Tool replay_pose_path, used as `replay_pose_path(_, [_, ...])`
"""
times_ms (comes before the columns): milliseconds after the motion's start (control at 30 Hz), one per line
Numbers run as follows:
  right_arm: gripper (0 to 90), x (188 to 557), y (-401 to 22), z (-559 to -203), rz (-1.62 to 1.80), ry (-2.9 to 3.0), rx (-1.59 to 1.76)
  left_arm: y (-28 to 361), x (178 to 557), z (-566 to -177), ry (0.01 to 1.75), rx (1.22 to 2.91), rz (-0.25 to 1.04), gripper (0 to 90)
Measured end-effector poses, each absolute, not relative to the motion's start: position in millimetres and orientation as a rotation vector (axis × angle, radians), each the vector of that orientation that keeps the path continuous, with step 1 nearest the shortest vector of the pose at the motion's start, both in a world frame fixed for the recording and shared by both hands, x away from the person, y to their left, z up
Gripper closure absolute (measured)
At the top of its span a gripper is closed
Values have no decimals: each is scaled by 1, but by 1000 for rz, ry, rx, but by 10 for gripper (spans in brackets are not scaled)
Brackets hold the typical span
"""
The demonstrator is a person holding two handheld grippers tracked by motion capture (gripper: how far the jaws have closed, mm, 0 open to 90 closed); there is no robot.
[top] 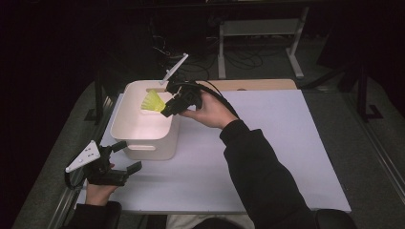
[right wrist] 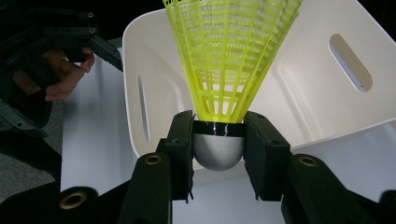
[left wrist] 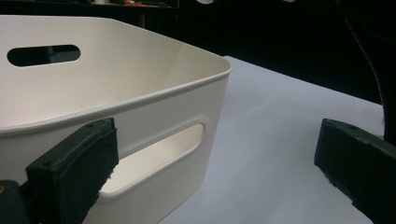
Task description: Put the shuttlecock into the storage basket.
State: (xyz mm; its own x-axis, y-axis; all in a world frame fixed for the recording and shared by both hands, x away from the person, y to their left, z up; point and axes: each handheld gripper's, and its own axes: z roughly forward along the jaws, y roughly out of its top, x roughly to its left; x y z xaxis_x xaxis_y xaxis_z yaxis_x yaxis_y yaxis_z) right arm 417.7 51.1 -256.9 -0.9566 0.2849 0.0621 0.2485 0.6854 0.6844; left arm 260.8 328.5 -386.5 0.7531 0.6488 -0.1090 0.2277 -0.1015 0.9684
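I am in the step of carrying the shuttlecock (top: 153,101) to the white bin (top: 125,126). My right gripper (top: 168,110) pinches it by the grey cork head, one pad on each side, and in the right gripper view the yellow skirt (right wrist: 231,51) rises up through the middle of the frame with the open bin behind it. In the high view, the shuttlecock hangs in the upper left of centre, over the far right part of the bin, skirt pointing left.

I judge the next move is to bring it a little more over the inside, lower it, and then let the pads spread so it drops in. The near right rim is just under my gripper, so I must not catch it when I go down.

My left gripper (top: 128,157) waits with its jaws spread and nothing between them, at the lower left, just beside the bin's near wall with the handle slot (left wrist: 154,161). To the right, the white table (top: 277,143) is bare, with good room to retreat.
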Motion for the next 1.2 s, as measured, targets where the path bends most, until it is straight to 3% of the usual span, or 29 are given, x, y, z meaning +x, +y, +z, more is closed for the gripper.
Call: replay_pose_path(1200, [632, 425, 86, -286, 1133, 2910, 412, 330, 261, -386, 707, 1668, 407, 0])
